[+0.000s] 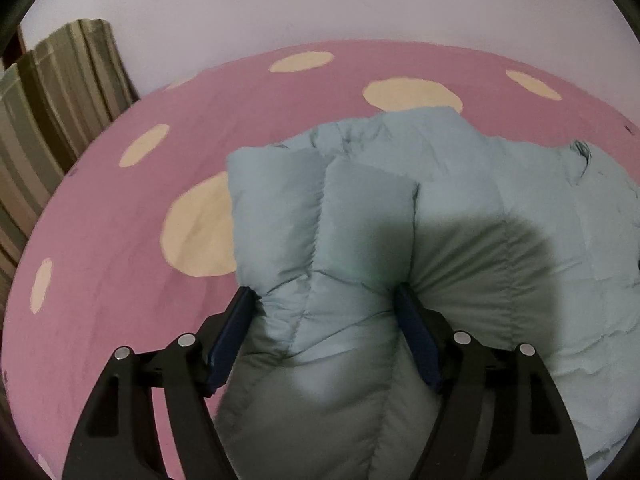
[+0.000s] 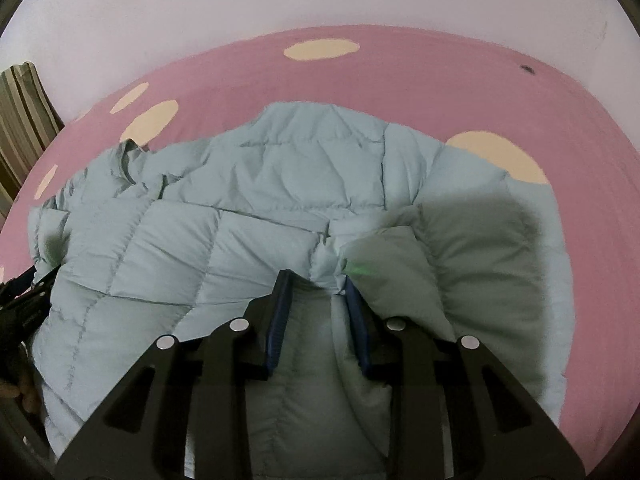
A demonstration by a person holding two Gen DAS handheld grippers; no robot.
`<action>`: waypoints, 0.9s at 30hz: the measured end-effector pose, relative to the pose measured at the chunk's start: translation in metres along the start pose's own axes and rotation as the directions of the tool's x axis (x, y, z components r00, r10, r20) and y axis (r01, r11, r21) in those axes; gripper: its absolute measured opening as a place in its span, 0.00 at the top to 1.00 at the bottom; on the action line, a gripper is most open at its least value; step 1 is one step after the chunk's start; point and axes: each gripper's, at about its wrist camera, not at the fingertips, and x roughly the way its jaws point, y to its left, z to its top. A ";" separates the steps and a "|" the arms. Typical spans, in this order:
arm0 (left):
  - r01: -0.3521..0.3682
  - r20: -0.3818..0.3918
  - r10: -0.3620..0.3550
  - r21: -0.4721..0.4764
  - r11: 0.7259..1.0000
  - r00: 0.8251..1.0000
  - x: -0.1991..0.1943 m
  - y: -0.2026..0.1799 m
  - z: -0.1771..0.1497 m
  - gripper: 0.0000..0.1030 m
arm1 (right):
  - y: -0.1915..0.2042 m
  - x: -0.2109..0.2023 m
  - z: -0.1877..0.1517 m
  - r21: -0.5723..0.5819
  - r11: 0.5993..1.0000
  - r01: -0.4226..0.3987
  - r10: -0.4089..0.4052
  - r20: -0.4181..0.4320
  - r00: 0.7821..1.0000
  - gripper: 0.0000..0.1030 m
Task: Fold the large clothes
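Observation:
A light blue quilted puffer jacket [image 1: 460,208] lies on a pink bed sheet with cream dots [image 1: 120,240]. My left gripper [image 1: 324,296] has a thick puffy fold of the jacket, a sleeve or side edge, between its blue pads [image 1: 228,336]; the jaws stand wide around it. In the right wrist view the jacket [image 2: 248,200] spreads across the sheet [image 2: 400,80]. My right gripper [image 2: 318,280] is closed on a bunched fold of the jacket at its near edge. The left gripper shows at the far left edge of that view [image 2: 24,300].
A pale wall [image 1: 320,0] runs behind the bed. A striped brown and green curtain [image 1: 56,92] hangs at the far left, also in the right wrist view [image 2: 20,112]. Bare sheet lies left of and behind the jacket.

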 end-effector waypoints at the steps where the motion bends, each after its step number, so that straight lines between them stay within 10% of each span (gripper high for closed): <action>1: -0.027 0.013 0.027 -0.006 1.000 1.000 -0.008 0.001 -0.001 0.31 | 0.001 -0.008 0.000 0.004 1.000 0.002 -0.002 0.012 1.000 0.73; 8: 0.104 0.065 -0.103 -0.005 0.995 0.993 -0.048 -0.019 -0.028 0.31 | 0.012 -0.044 -0.033 -0.031 0.999 -0.037 0.039 0.067 0.997 0.62; 14: 0.104 0.001 -0.105 0.030 0.994 0.995 -0.026 -0.032 -0.031 0.31 | 0.007 -0.015 -0.050 -0.045 0.999 0.003 -0.003 -0.006 1.000 0.60; 20: 0.048 0.142 -0.051 0.025 0.999 0.989 -0.058 -0.017 -0.010 0.31 | 0.000 -0.051 -0.021 -0.025 1.000 -0.007 0.009 0.079 0.997 0.58; 27: 0.043 -0.030 -0.043 0.005 0.999 0.999 0.004 -0.006 0.003 0.29 | -0.030 -0.003 0.000 0.021 0.997 0.080 -0.080 -0.001 0.997 0.53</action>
